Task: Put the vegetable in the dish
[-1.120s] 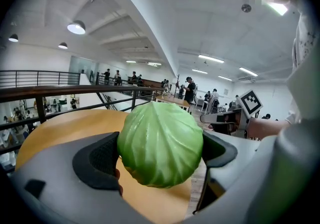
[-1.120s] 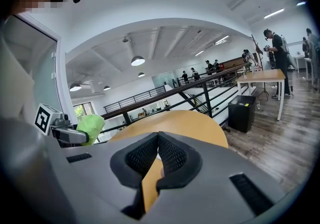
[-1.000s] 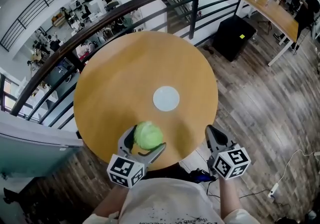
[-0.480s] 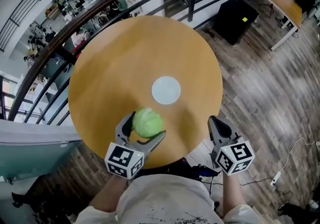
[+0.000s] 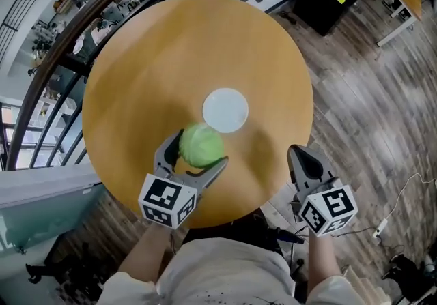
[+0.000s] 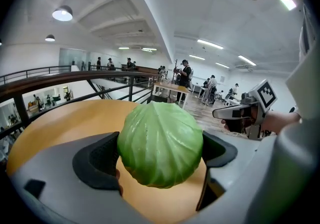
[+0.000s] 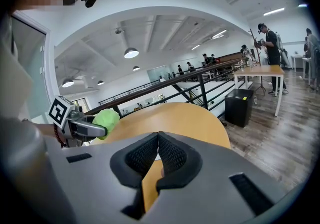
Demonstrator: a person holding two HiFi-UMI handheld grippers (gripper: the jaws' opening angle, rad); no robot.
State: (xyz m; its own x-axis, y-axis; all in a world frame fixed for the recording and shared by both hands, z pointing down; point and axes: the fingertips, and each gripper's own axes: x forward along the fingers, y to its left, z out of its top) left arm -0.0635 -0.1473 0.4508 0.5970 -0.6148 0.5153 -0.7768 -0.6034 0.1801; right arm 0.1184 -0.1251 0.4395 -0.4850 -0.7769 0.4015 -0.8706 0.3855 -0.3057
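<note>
green cabbage sits clamped in the left claw, just near of the white dish, likely for dropping in; right claw pressed together, idle.

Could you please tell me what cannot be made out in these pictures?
- Depth of the dish: head view, too small and featureless.
- The dish in the left gripper view: hidden behind the cabbage.
- Height of the cabbage above the table: head view looks steeply down.
</note>
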